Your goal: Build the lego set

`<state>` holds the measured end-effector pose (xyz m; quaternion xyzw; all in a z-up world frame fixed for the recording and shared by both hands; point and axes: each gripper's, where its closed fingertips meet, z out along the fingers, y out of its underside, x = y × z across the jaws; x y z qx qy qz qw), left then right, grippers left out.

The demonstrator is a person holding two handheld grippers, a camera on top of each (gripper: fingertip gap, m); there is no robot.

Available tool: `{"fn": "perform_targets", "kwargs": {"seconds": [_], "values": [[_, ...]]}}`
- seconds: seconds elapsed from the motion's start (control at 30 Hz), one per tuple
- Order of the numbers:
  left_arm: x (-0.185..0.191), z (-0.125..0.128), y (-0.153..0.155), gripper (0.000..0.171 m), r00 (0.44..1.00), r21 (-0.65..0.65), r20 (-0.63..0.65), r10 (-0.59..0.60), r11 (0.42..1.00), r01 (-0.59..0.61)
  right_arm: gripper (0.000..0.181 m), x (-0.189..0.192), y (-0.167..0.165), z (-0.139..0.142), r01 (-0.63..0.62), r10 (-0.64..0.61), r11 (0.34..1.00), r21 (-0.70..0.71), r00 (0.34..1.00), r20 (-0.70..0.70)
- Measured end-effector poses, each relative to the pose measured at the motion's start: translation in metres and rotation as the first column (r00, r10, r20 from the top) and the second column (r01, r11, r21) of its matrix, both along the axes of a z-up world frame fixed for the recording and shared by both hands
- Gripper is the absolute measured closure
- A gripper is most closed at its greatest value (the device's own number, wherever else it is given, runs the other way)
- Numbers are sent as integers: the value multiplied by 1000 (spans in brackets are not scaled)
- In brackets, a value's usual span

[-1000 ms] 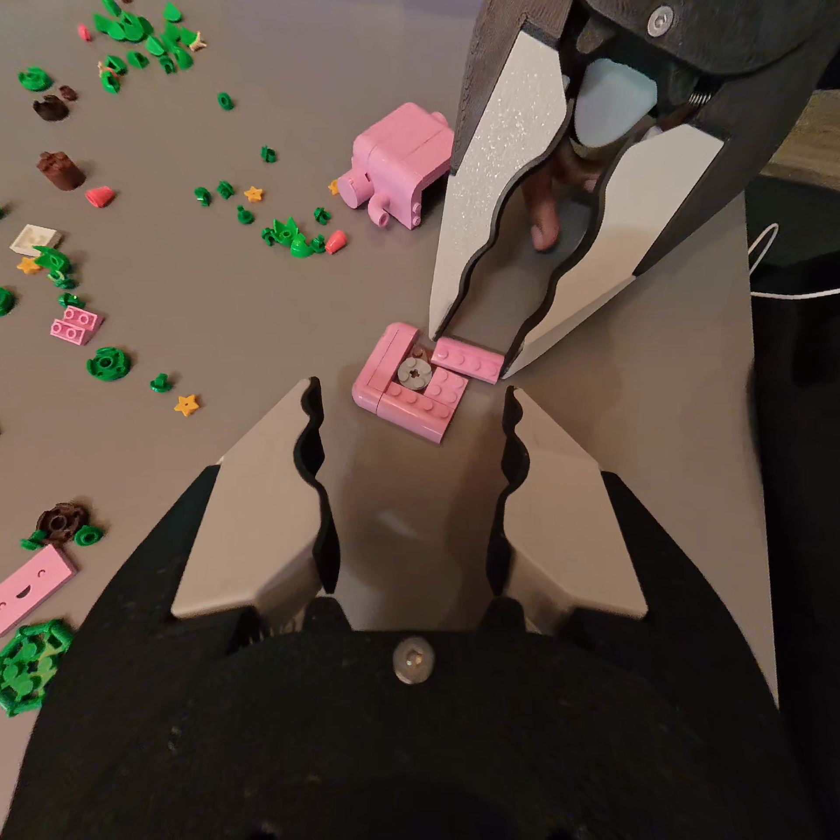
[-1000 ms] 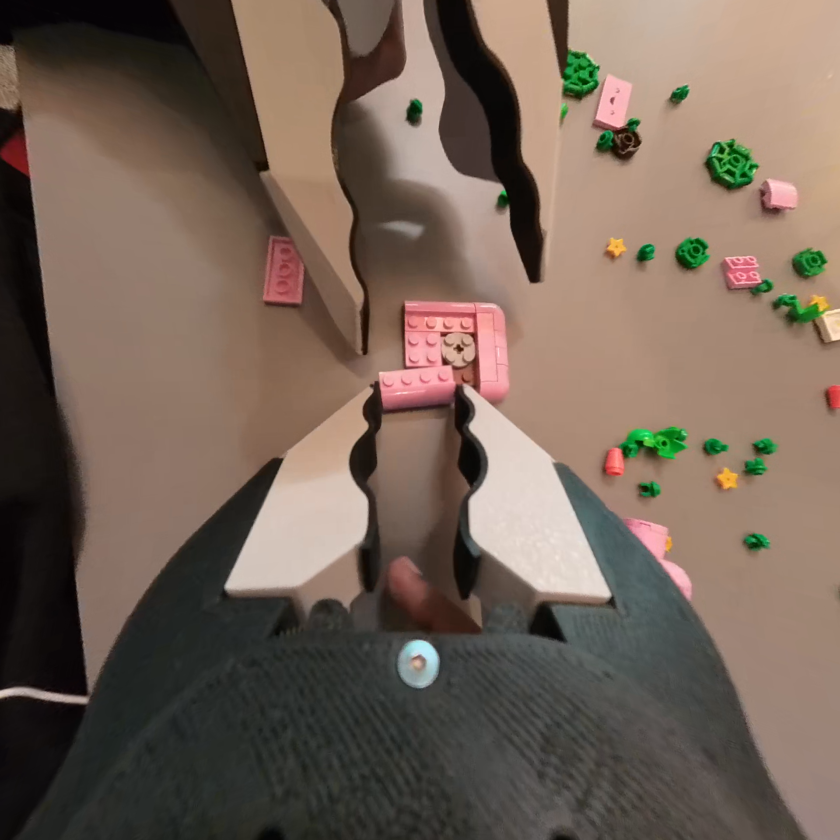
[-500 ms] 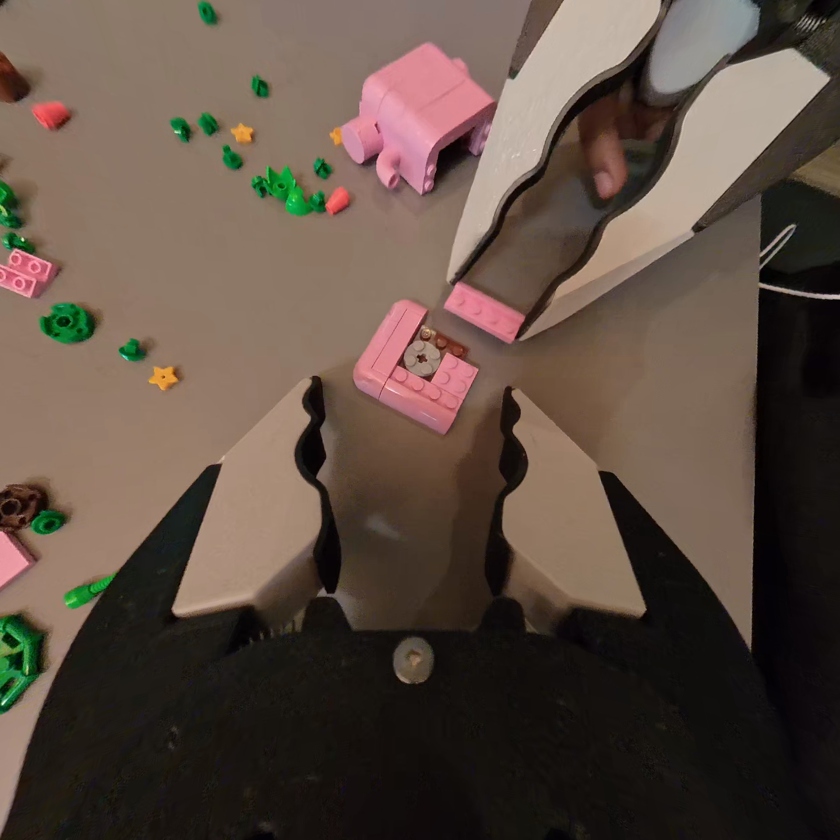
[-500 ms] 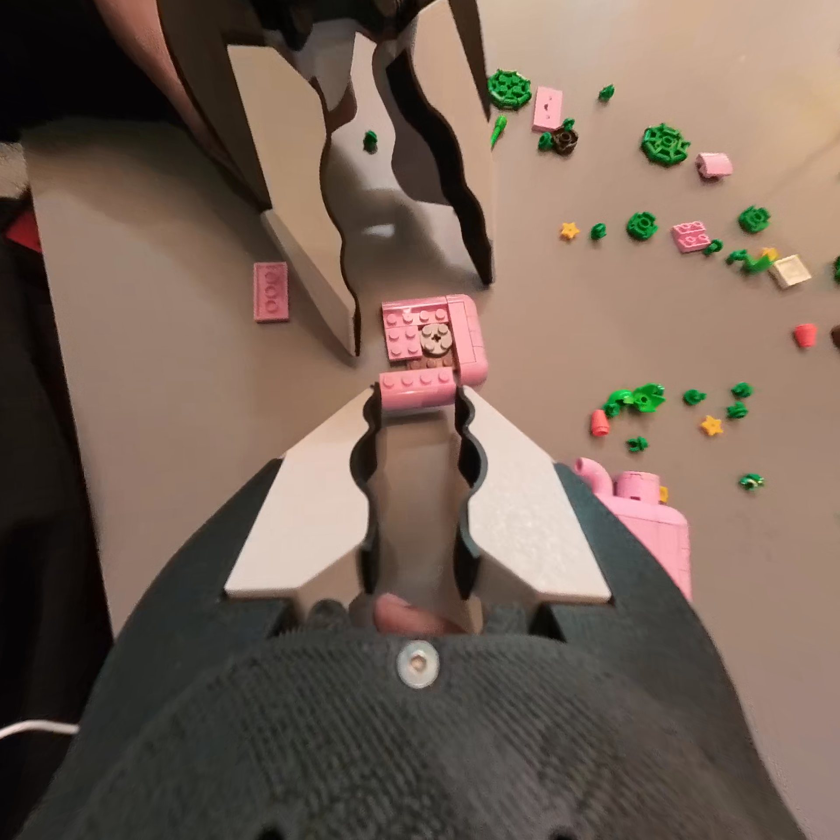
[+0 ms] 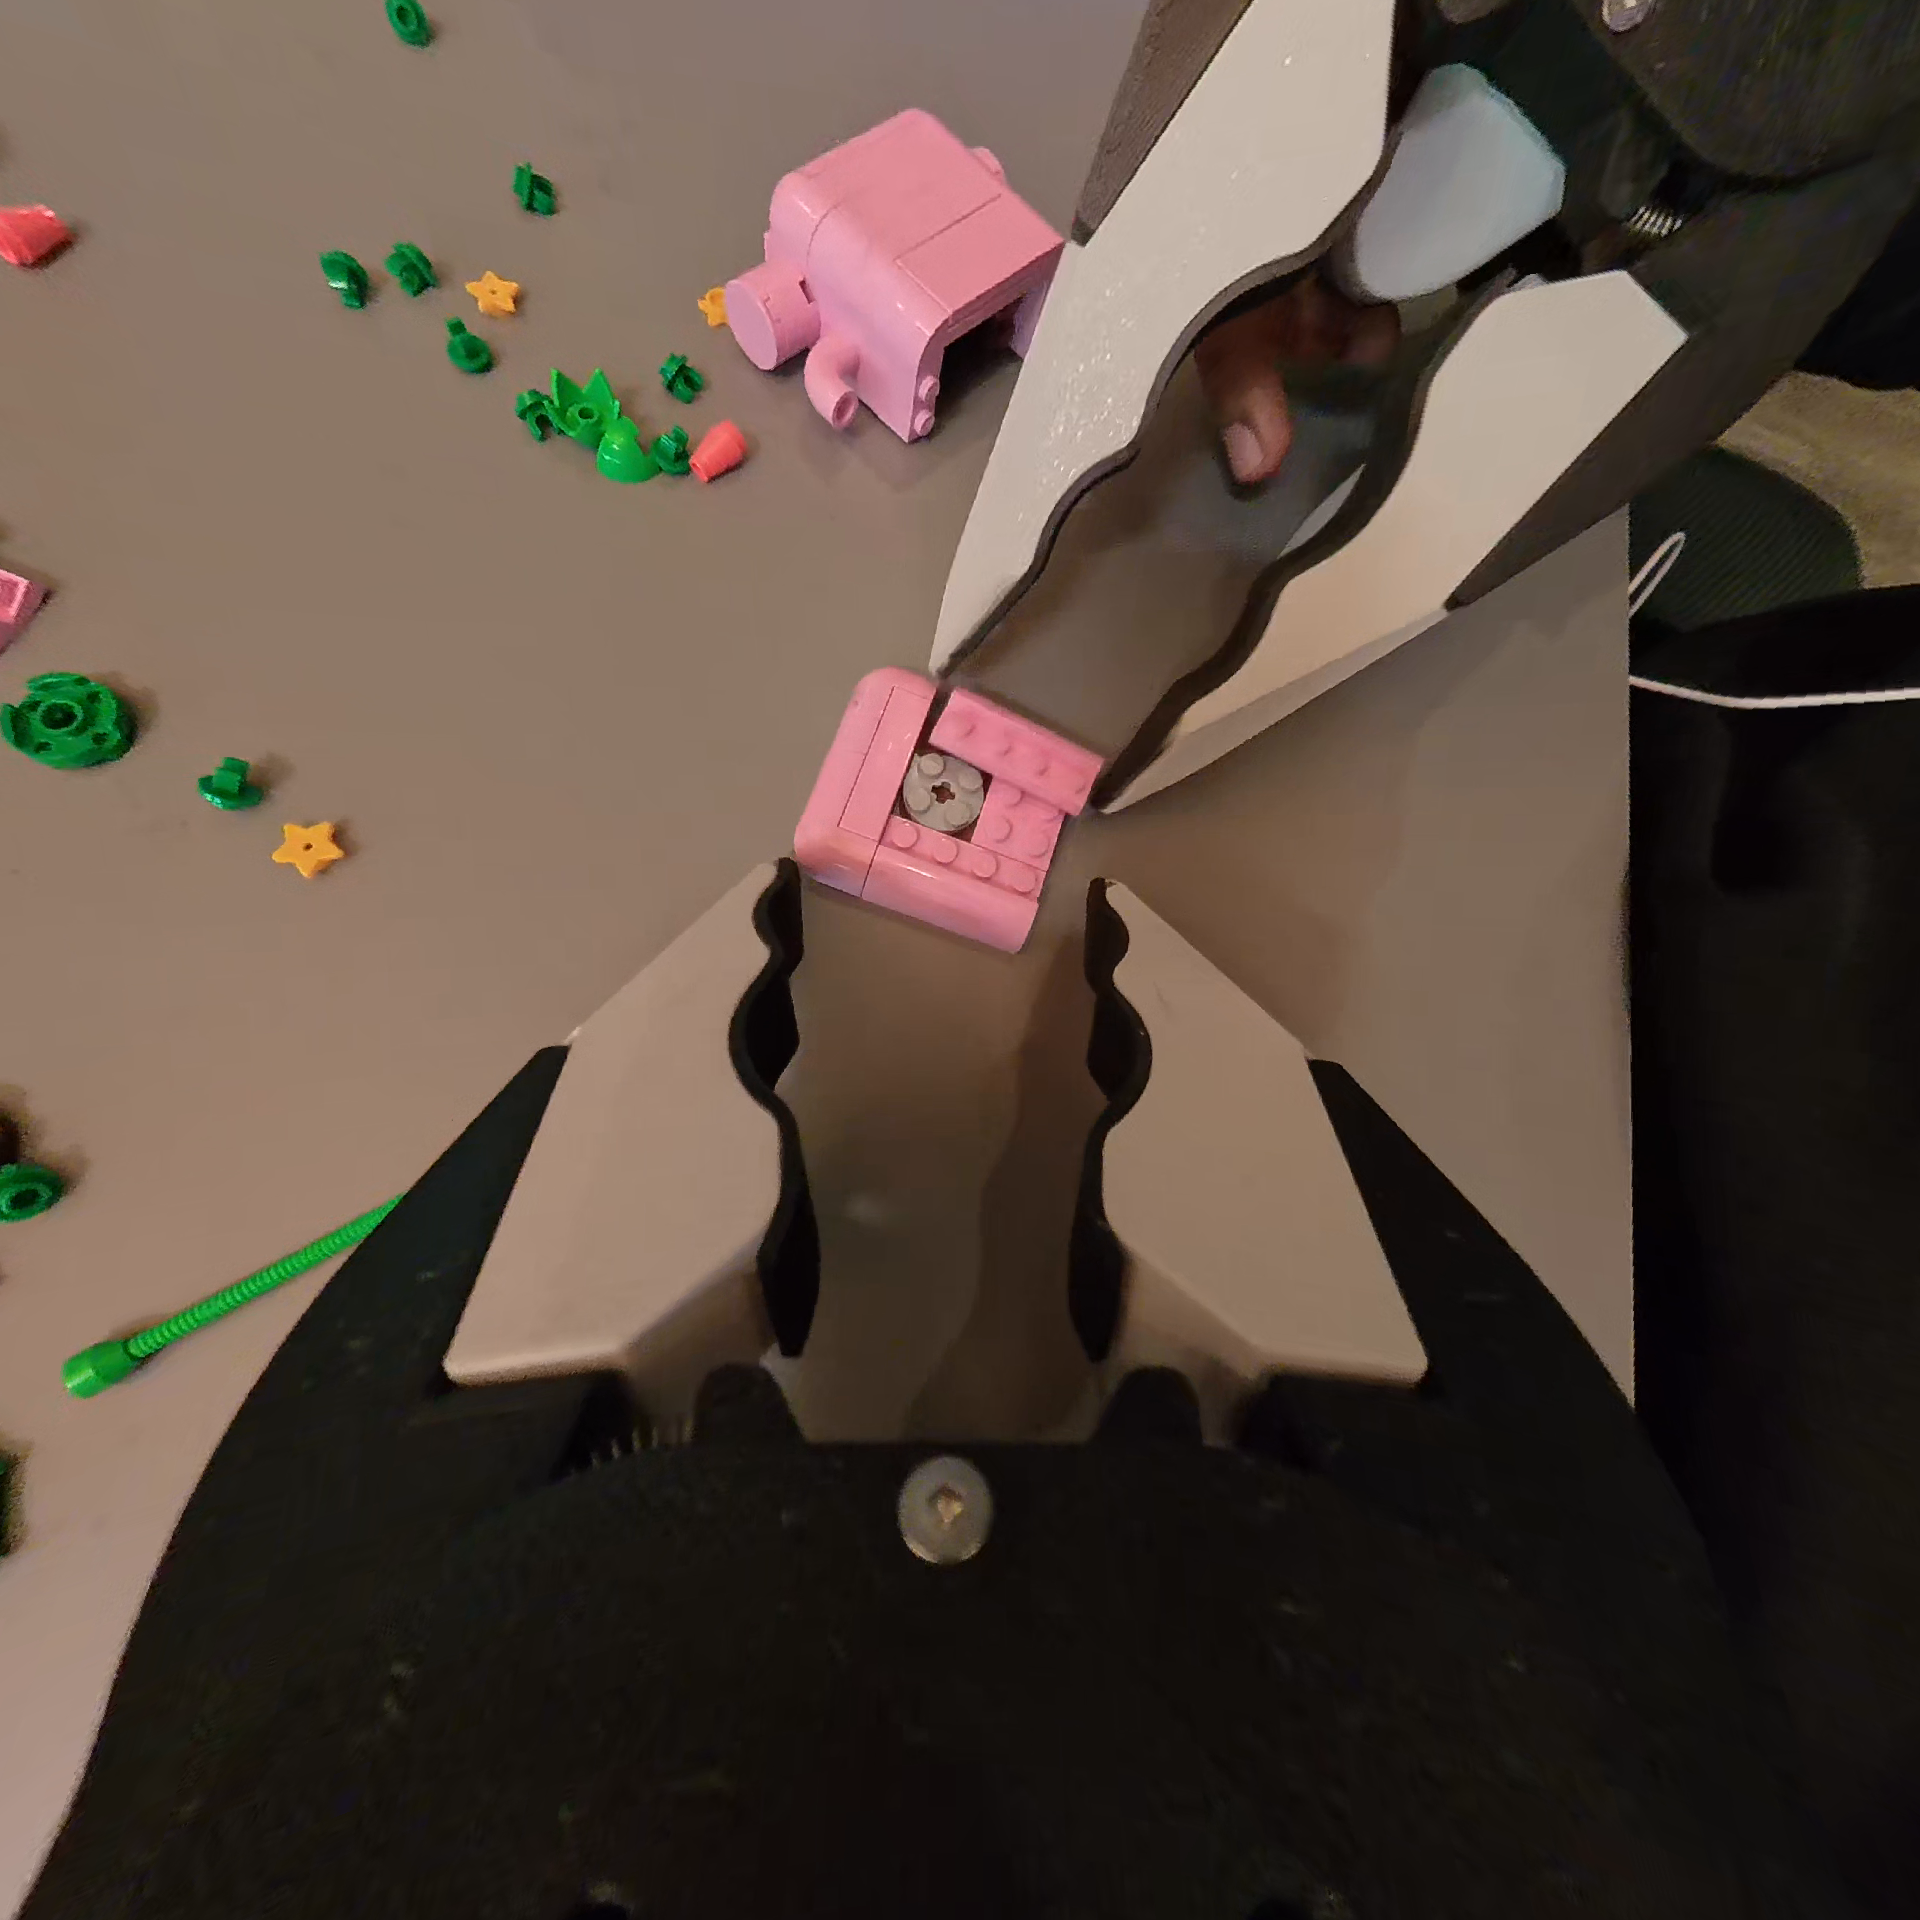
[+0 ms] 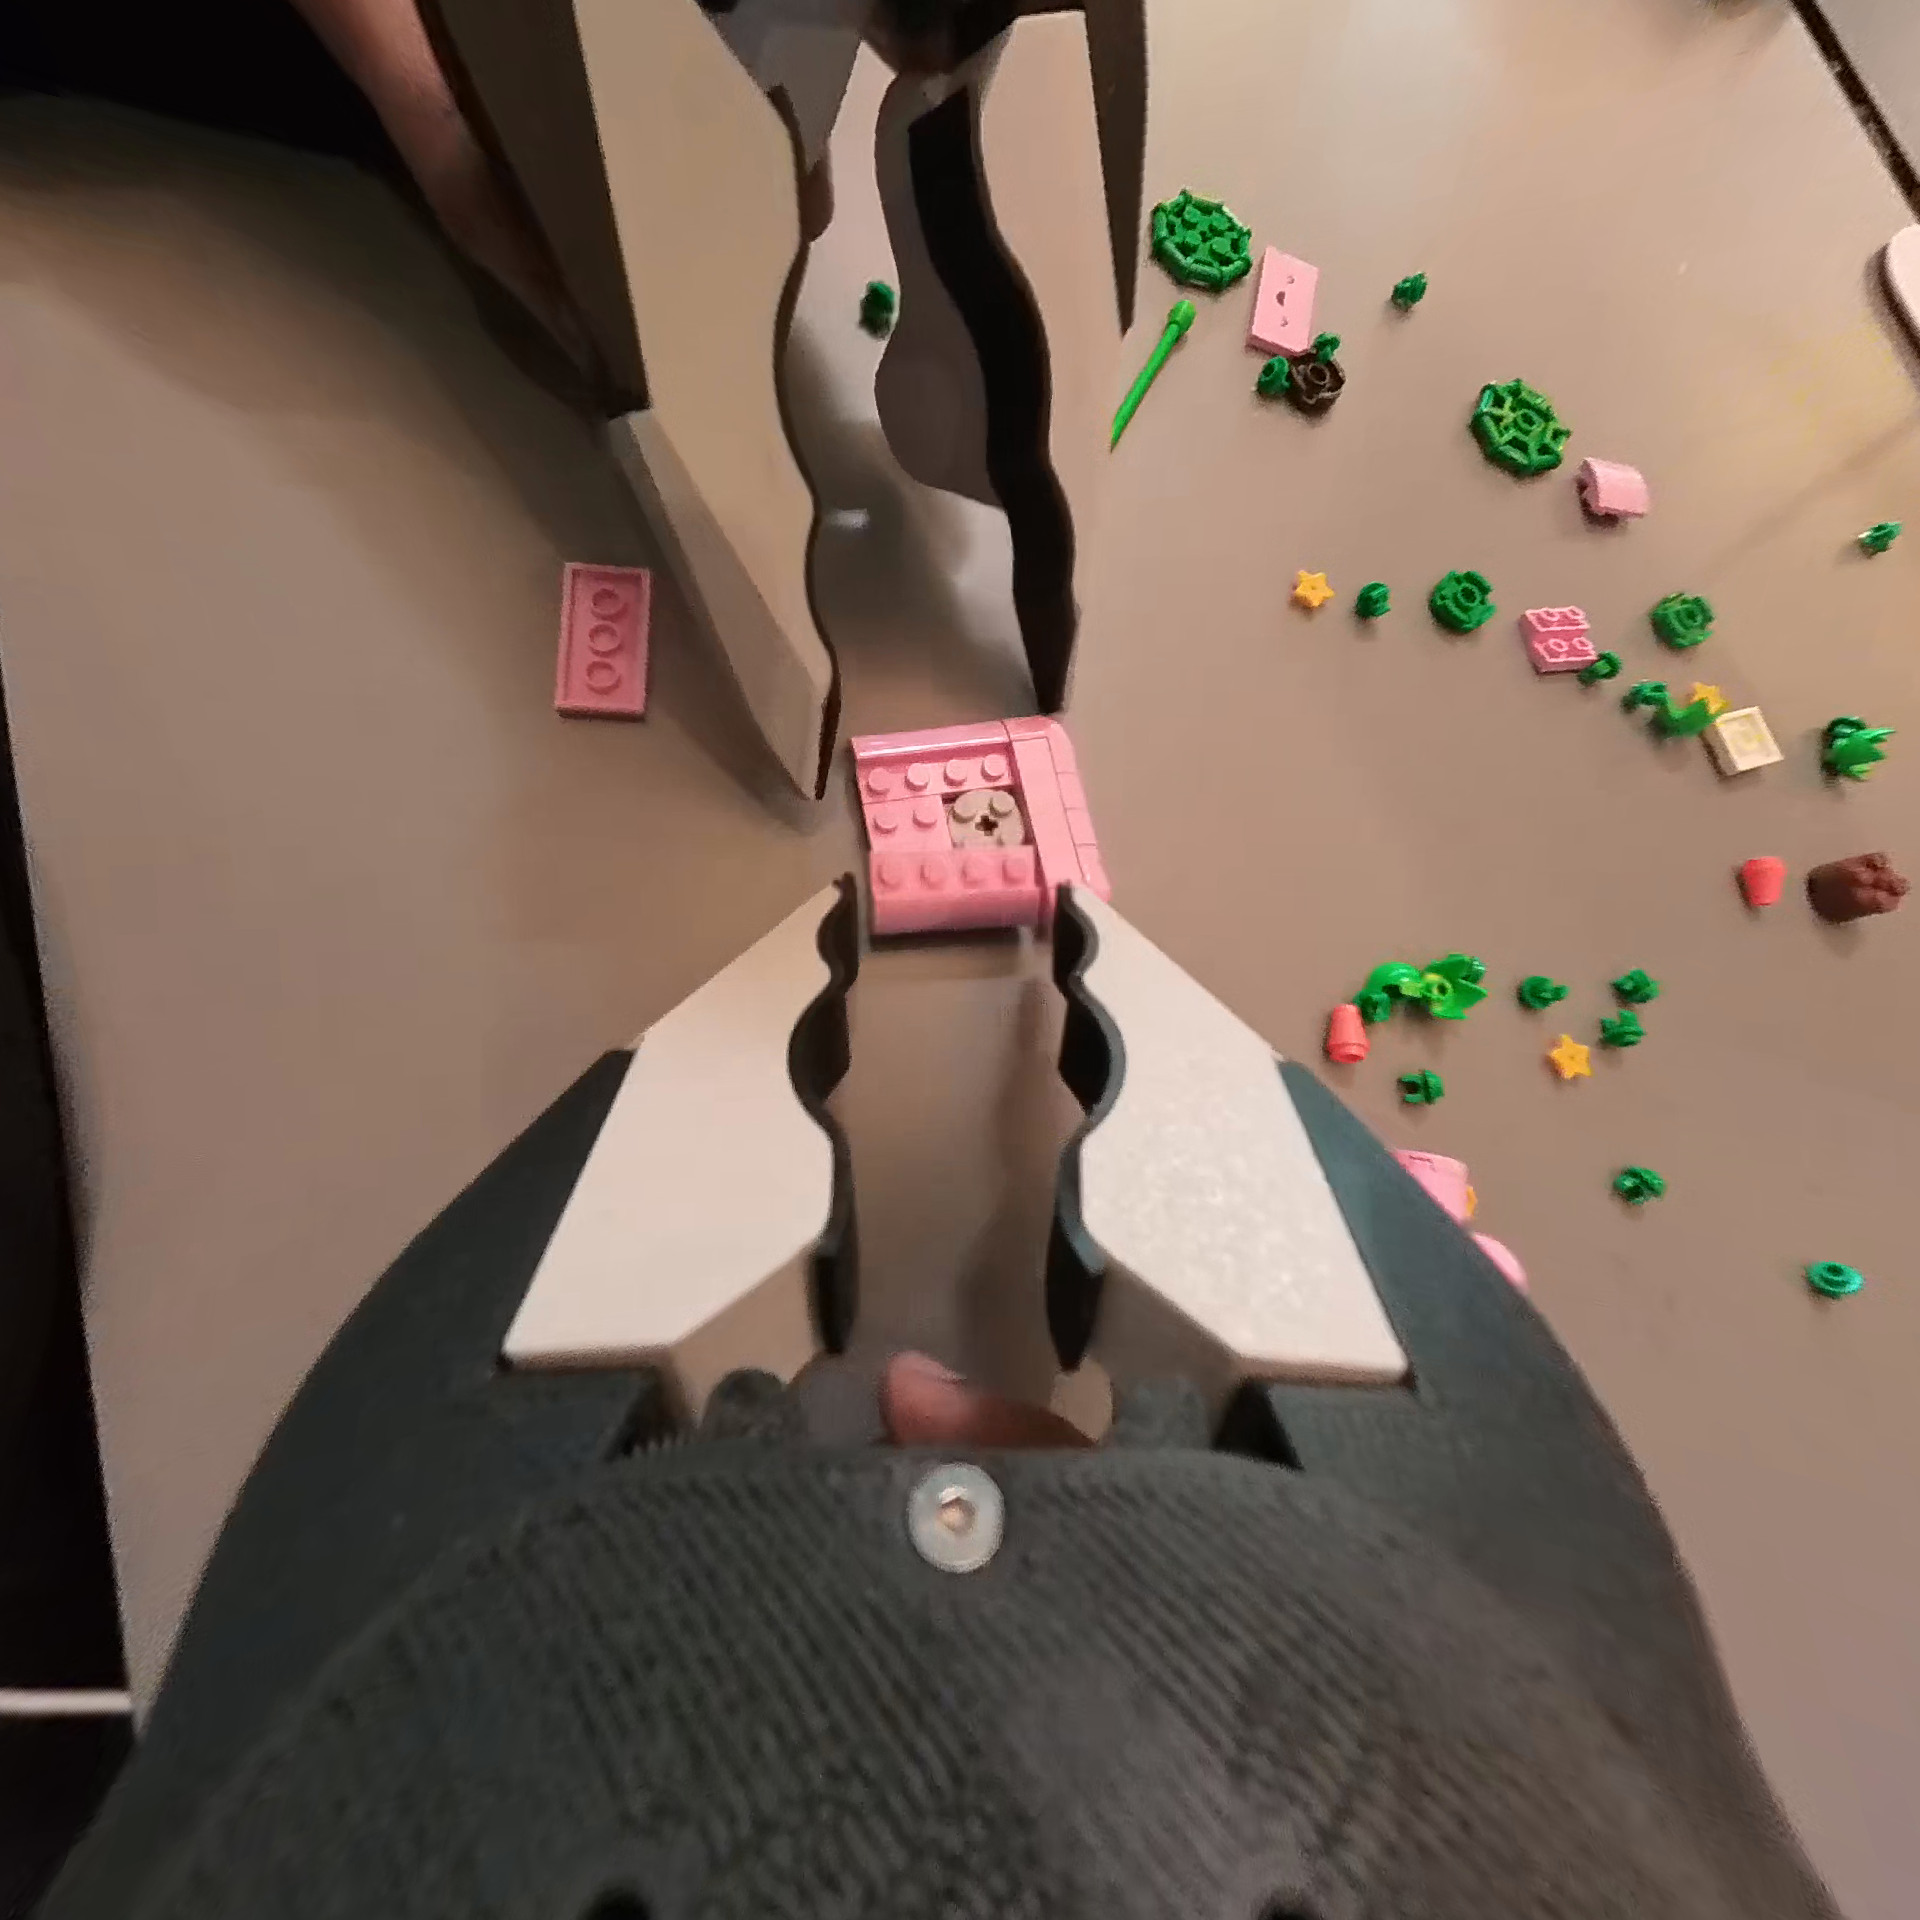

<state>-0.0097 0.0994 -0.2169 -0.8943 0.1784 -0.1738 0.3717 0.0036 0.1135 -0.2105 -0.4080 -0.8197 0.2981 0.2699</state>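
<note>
A small square pink assembly (image 5: 935,821) lies flat on the grey table (image 5: 520,644) and serves as the landmark. At its centre sits a round grey stud piece (image 5: 943,796), bordered by pink studded bricks and smooth curved pink edges.

The right gripper (image 6: 951,896) reaches the assembly from the side away from the left gripper. Its jaws are closed on the ends of a pink curved brick (image 6: 951,894), which rests along that edge of the assembly, studs up and level with the neighbouring bricks. In the left wrist view the same brick (image 5: 1013,750) spans the assembly's far edge between the right gripper's fingertips (image 5: 1117,795).

The left gripper (image 5: 940,883) hovers just beside the opposite edge of the assembly. Its jaws stand spread, wider than the assembly, and hold nothing; whether a fingertip touches the assembly's corner cannot be told.

Beyond the assembly in the left wrist view stands a larger pink block body (image 5: 883,270). Small green, yellow and red pieces lie scattered farther off, among them a green stem (image 5: 229,1299). A flat pink plate (image 6: 603,639) lies apart from the assembly in the right wrist view, on the other side of one left-gripper finger.
</note>
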Motion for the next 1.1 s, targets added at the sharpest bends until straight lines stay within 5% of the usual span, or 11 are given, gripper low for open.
{"fn": "perform_targets", "kwargs": {"seconds": [0.53, 0.67, 0.87, 1.1], "values": [[0, -5, 1, 119, 995, 19, -103, -2, 1000, 4, 129, 28, 21, -6, 132, -128, 991, -27, 986, 110], [-2, 6, 4, 118, 996, 87, -80, 26, 996, -19, 139, 24, 18, -7, 133, -126, 989, -66, 988, 91], [16, 36, 6, 132, 979, 125, 201, 26, 991, -52, 150, 11, 12, 12, 92, -93, 996, -20, 995, -40], [27, 60, 5, 137, 833, 90, 553, -6, 995, -53, 150, 3, -5, 51, 27, 43, 969, 245, 961, -274]]}}
